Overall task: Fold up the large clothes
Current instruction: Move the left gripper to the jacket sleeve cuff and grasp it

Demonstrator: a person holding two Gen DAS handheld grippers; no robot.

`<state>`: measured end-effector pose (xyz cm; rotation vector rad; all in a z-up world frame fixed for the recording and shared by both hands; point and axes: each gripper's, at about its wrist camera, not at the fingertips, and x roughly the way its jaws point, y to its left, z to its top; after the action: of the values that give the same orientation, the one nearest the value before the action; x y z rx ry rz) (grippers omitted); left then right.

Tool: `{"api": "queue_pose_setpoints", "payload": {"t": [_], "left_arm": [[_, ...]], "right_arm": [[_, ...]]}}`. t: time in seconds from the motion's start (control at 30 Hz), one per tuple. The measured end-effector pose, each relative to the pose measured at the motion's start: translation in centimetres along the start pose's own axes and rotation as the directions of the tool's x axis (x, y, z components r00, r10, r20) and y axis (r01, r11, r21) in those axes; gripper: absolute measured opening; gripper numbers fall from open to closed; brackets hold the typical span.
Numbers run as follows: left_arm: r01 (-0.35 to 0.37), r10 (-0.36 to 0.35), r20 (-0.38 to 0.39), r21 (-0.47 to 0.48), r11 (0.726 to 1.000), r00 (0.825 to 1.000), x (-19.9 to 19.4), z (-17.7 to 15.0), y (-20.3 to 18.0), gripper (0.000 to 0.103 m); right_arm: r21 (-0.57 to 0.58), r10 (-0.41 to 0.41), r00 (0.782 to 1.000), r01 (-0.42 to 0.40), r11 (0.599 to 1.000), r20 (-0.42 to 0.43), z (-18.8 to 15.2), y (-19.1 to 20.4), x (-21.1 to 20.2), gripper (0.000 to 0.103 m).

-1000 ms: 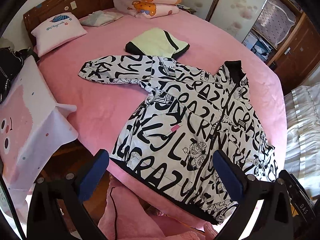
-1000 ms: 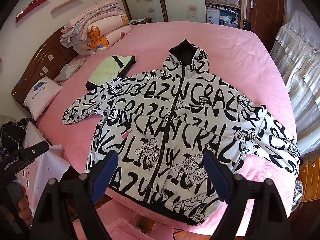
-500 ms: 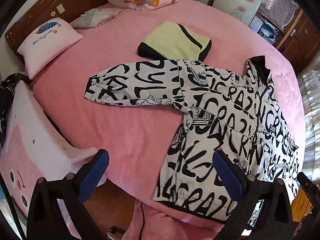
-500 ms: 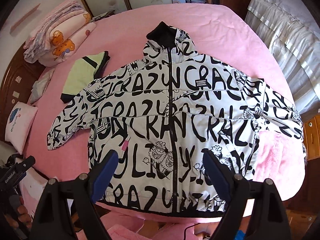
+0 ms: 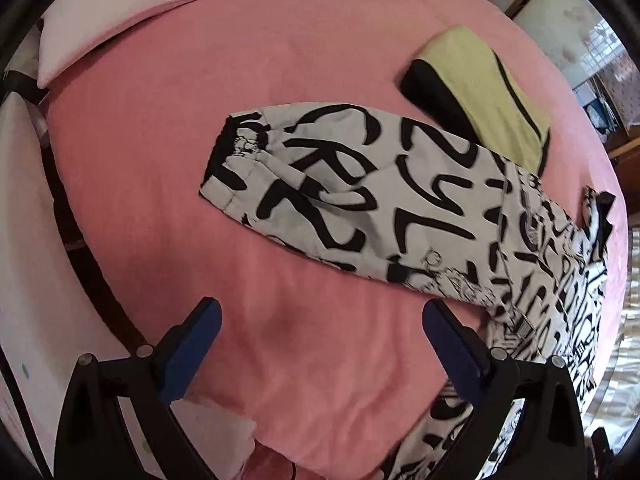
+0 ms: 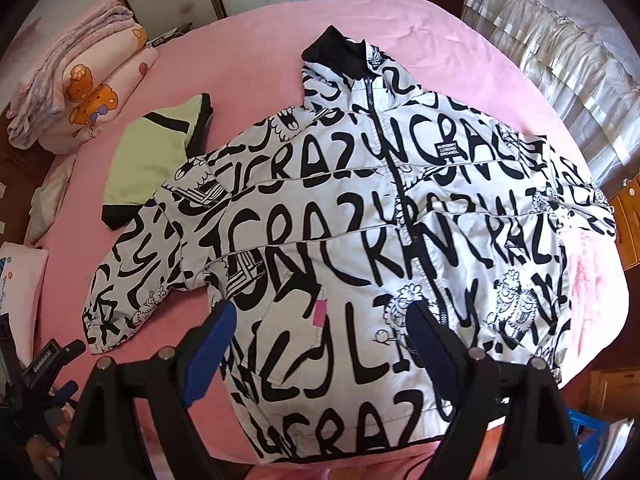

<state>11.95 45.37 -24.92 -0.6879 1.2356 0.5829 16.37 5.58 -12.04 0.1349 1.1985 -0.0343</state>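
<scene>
A large white jacket (image 6: 360, 220) printed with black letters lies zipped and face up on the pink bed (image 6: 248, 40). Its black collar points to the far side. In the left wrist view its left sleeve (image 5: 360, 200) stretches across the sheet and ends in a black cuff (image 5: 226, 152). My left gripper (image 5: 320, 312) hangs open above bare pink sheet, just nearer than the sleeve, with nothing between its blue pads. My right gripper (image 6: 322, 312) stands open above the jacket's lower front, left of the zip, apart from the cloth.
A folded yellow-green garment (image 5: 480, 92) with black trim lies beside the sleeve, partly under it. A pink pillow (image 5: 120, 12) and folded quilts (image 6: 76, 92) sit at the head end. A white-covered bed (image 6: 560, 40) stands at the right, and a white and pink cover (image 5: 24, 240) at the left.
Both views have dropped closer to the bed. The left gripper swung from the jacket's hem over to the left sleeve. The right one sank over the front. Both stayed open.
</scene>
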Motion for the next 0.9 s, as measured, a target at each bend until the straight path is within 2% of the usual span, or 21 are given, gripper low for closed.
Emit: {"api": "queue_pose_setpoints", "payload": {"t": [0.13,0.27,0.43,0.57,0.63,0.73,0.8,0.9], "left_arm": [[-0.018,0.018,0.003,-0.087,0.996,1.0,4.2,2.7,2.8,0.094],[0.025,-0.029,-0.016,-0.182,0.983,0.999,7.7,4.0,5.2,0.094],[0.091,-0.093,0.008,-0.308,0.947,0.996,10.8,4.0,8.0,0.094],[0.166,-0.152,0.068,-0.388,0.906,0.986,12.1,3.7,9.8,0.093],[0.188,-0.153,0.117,-0.425,0.886,0.981,12.4,3.9,10.5,0.092],[0.185,-0.132,0.152,-0.428,0.885,0.98,13.1,4.7,10.7,0.091],[0.164,-0.112,0.146,-0.42,0.893,0.983,13.5,5.2,10.3,0.088],[0.134,-0.077,0.151,-0.421,0.897,0.986,13.8,6.2,9.7,0.068]], "right_arm": [[-0.054,-0.016,0.999,0.014,0.998,-0.043,-0.8,3.2,2.7,0.087],[-0.056,-0.038,0.995,0.033,0.998,-0.093,-2.1,5.1,5.0,0.087],[-0.076,-0.022,0.984,0.008,0.997,-0.179,-4.9,7.2,7.3,0.087],[-0.118,-0.011,0.974,-0.016,0.993,-0.225,-6.5,8.5,8.3,0.087],[-0.132,-0.009,0.972,-0.023,0.991,-0.235,-6.9,8.9,8.6,0.087],[-0.136,-0.013,0.972,-0.019,0.991,-0.234,-6.8,9.0,8.9,0.087],[-0.126,-0.022,0.973,-0.007,0.992,-0.228,-6.6,8.9,9.0,0.087],[-0.097,-0.03,0.976,0.009,0.995,-0.218,-6.1,8.4,9.3,0.087]]}}
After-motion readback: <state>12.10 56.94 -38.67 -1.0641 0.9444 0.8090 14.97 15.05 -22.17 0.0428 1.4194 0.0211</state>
